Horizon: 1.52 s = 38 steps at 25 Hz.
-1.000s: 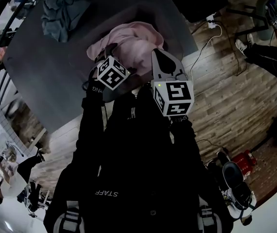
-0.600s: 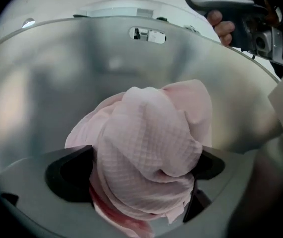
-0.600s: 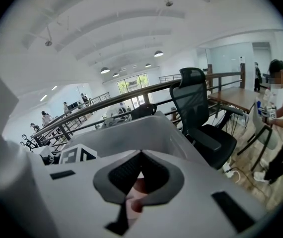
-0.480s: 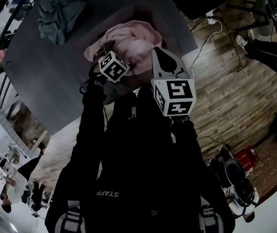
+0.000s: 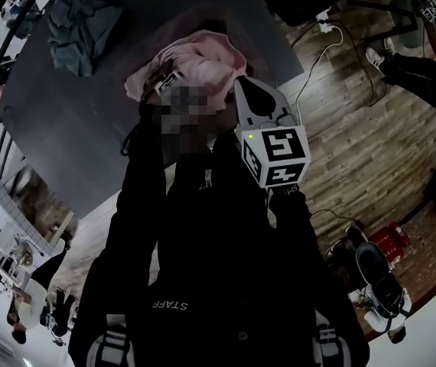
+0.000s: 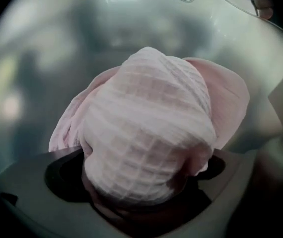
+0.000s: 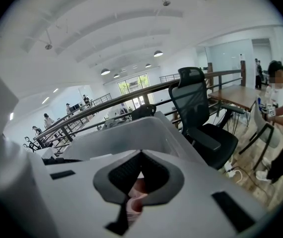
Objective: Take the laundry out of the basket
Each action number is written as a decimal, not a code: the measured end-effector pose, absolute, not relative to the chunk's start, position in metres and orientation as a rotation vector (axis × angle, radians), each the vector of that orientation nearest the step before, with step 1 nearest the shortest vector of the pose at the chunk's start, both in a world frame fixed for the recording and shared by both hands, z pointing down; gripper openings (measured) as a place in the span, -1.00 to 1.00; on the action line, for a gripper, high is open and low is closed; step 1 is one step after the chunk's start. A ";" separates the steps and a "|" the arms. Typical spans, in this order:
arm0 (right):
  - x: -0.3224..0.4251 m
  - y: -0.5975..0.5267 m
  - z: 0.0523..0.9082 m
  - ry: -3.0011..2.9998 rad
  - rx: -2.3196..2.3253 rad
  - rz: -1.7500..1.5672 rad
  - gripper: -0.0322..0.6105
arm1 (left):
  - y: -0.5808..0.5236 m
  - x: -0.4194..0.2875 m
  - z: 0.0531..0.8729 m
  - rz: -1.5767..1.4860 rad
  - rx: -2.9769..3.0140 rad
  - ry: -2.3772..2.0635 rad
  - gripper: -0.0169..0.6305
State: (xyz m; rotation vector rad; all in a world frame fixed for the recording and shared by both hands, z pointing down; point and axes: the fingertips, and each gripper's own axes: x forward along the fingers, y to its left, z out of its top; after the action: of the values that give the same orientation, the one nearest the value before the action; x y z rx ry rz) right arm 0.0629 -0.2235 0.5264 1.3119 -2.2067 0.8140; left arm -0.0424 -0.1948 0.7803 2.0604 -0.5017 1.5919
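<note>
Left gripper (image 6: 141,185): jaws clamped on the bunched pink cloth (image 6: 146,128), which bulges out past them. Right gripper (image 7: 141,151): jaw tips closed, 1 fold of the same cloth pinched just behind them. Cloth sits over the grey desk (image 5: 73,113).

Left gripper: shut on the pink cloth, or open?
Shut: the left gripper clamps the pink cloth, whose bunched end bulges out between its fingers.

the person wears a black long-sleeved top (image 5: 226,266) with white "staff" lettering (image 5: 167,305) and grey-striped patches (image 5: 109,346) low down. the pale grey right gripper (image 5: 251,94) carries a white cube with black square markers (image 5: 273,154) and a small green light (image 5: 249,134).
</note>
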 end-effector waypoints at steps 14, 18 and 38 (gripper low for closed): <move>0.062 -0.220 0.525 -2.233 1.310 0.807 -0.85 | -0.199 -0.041 0.781 1.604 2.029 -0.524 0.65; 0.066 -0.215 0.527 -2.215 1.323 0.828 -0.85 | -0.195 -0.040 0.776 1.597 1.998 -0.559 0.28; 0.091 -0.195 0.491 -2.230 1.450 0.803 -0.85 | -0.205 -0.042 0.663 1.277 2.055 -0.903 -0.17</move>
State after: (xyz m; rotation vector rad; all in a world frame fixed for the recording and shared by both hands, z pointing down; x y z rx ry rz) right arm 0.0912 -0.1953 0.4906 1.4505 -2.2296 0.8027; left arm -0.0420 -0.2053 0.6630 2.0546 -0.9028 1.2768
